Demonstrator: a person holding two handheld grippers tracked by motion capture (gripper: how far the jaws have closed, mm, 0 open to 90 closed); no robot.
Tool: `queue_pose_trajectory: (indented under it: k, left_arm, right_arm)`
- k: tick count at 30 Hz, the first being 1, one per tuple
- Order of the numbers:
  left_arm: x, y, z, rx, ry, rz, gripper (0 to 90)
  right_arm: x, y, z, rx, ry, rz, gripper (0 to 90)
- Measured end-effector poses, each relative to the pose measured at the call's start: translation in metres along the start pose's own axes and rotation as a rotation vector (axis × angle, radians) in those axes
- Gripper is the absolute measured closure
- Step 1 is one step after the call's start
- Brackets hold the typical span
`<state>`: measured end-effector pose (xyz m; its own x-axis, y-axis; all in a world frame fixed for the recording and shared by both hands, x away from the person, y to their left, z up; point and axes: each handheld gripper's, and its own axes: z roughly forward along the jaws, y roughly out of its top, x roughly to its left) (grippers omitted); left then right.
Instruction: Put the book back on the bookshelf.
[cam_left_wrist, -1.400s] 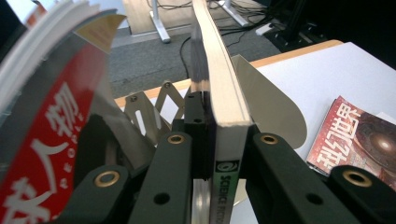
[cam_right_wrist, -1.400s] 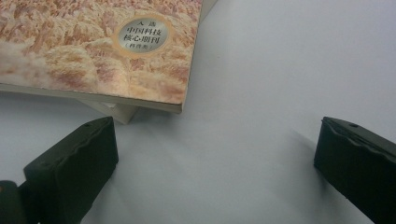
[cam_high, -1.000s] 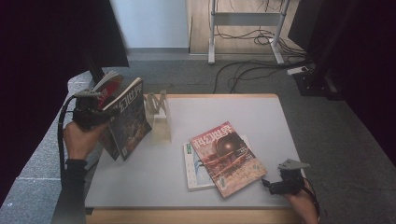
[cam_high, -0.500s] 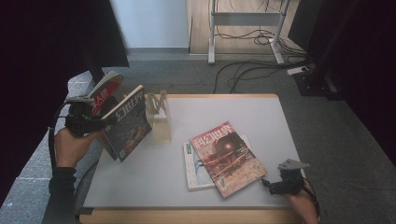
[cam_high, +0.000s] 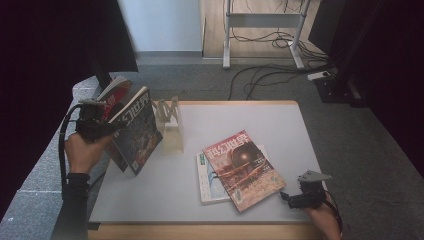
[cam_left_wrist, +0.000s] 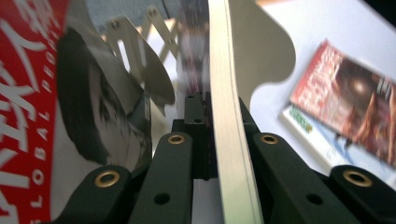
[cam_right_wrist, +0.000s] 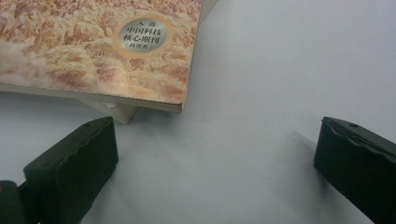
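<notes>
At the table's left edge my left gripper (cam_high: 111, 131) is shut on a dark-covered magazine (cam_high: 137, 130) and holds it upright, just left of a wooden folding rack (cam_high: 170, 125). A red-covered magazine (cam_high: 116, 92) stands behind the dark one. In the left gripper view the jaws (cam_left_wrist: 210, 135) clamp the dark magazine's cream page edge (cam_left_wrist: 224, 140), with the red magazine (cam_left_wrist: 28, 93) at the left and the rack (cam_left_wrist: 140, 51) beyond. My right gripper (cam_high: 289, 197) stands open on the table by the corner of a red magazine (cam_high: 242, 167). In the right gripper view that magazine's corner (cam_right_wrist: 107, 46) lies just ahead of the wide-open gripper (cam_right_wrist: 215, 140).
The red magazine lies flat on a white one (cam_high: 207, 182) in the middle of the grey table (cam_high: 240, 120). Both show in the left gripper view too (cam_left_wrist: 355, 102). Grey floor with cables and a desk frame (cam_high: 260, 35) lies beyond the far edge.
My left gripper has sunk slightly with the dark magazine, staying beside the rack. The right gripper and the flat magazines have not moved.
</notes>
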<state>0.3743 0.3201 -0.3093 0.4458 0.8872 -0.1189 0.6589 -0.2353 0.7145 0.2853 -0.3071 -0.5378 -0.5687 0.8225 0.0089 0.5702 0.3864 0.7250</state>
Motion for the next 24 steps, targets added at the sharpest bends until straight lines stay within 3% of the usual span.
queue_pose_trajectory:
  k: [15,24]
  left_arm:
    - [0.005,0.016,0.011,-0.103,0.070,-0.063,82.9]
    - [0.006,0.017,0.029,-0.095,0.095,-0.064,82.8]
  right_arm:
    - [0.000,0.000,0.000,0.001,0.003,0.000,0.0]
    - [0.000,0.000,0.000,0.001,0.004,-0.001,0.0]
